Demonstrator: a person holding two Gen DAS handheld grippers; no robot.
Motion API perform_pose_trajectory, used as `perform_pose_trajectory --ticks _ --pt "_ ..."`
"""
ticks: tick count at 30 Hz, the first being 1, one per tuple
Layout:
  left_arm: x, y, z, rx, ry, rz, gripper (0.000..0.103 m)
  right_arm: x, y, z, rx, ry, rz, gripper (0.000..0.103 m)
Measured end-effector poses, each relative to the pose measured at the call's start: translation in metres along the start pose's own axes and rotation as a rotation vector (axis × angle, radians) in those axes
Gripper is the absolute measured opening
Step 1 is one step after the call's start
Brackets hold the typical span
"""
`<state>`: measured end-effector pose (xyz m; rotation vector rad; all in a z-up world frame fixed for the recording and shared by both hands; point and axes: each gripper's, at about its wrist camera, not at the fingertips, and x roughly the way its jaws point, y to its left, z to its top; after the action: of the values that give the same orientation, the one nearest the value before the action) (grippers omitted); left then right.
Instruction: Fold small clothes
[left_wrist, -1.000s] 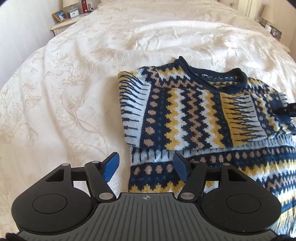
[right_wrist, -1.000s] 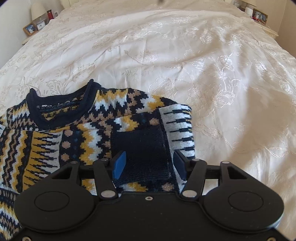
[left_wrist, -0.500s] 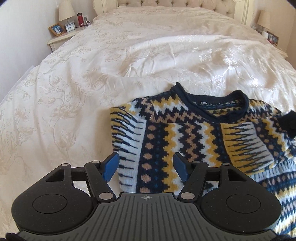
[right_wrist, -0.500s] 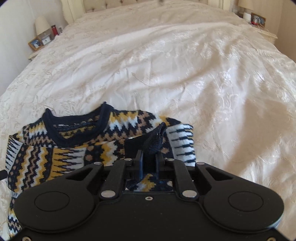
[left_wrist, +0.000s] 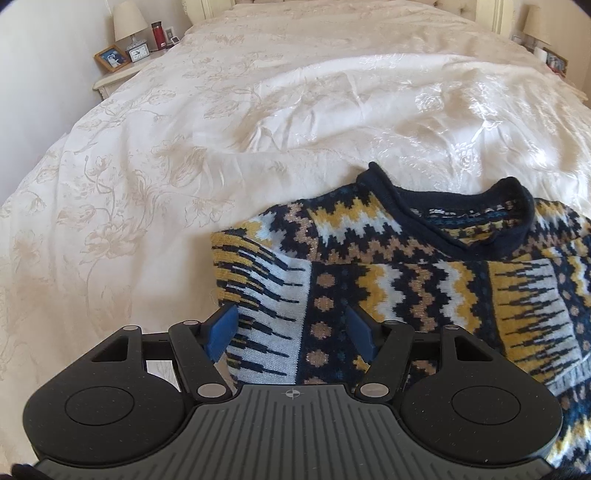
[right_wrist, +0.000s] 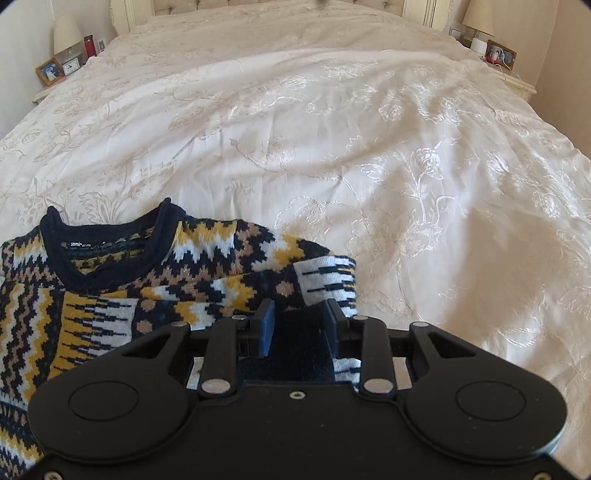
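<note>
Neck label inside the sweater (right_wrist: 122, 280) collar: small white print on the dark band (right_wrist: 79, 244), partly legible; first word reads approx. "samir", the characters after it too small to resolve. Same label in the left wrist view (left_wrist: 437, 213): only "S" and a blur. Clock face (left_wrist: 139, 54) on the nightstand: numerals not legible.

The bed (right_wrist: 388, 122) lies wide and bare beyond and to both sides of the sweater (left_wrist: 406, 266), the only thing on the cover. Clutter stands only at the far corners: the left nightstand (left_wrist: 122, 75) and the right nightstand (right_wrist: 517, 79).
</note>
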<state>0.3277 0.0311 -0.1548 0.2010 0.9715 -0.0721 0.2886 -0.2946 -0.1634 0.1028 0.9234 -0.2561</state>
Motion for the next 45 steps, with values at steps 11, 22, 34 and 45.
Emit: perform_pose_trajectory --ticks 11,22,34,45 --pt "0.040 0.024 -0.005 -0.080 0.064 0.033 0.079 0.051 -0.014 0.008 0.044 0.079 -0.019 0.041" --pt "0.025 0.038 0.000 -0.133 0.048 0.065 0.086 0.013 -0.019 0.010 0.074 -0.006 -0.024 0.078" --pt "-0.059 0.058 -0.046 -0.160 -0.011 0.021 0.086 -0.078 -0.010 -0.047 0.025 -0.064 0.005 0.098" --pt "-0.116 0.050 -0.123 -0.088 0.035 -0.039 0.086 -0.128 0.001 -0.136 -0.063 0.046 0.122 0.098"
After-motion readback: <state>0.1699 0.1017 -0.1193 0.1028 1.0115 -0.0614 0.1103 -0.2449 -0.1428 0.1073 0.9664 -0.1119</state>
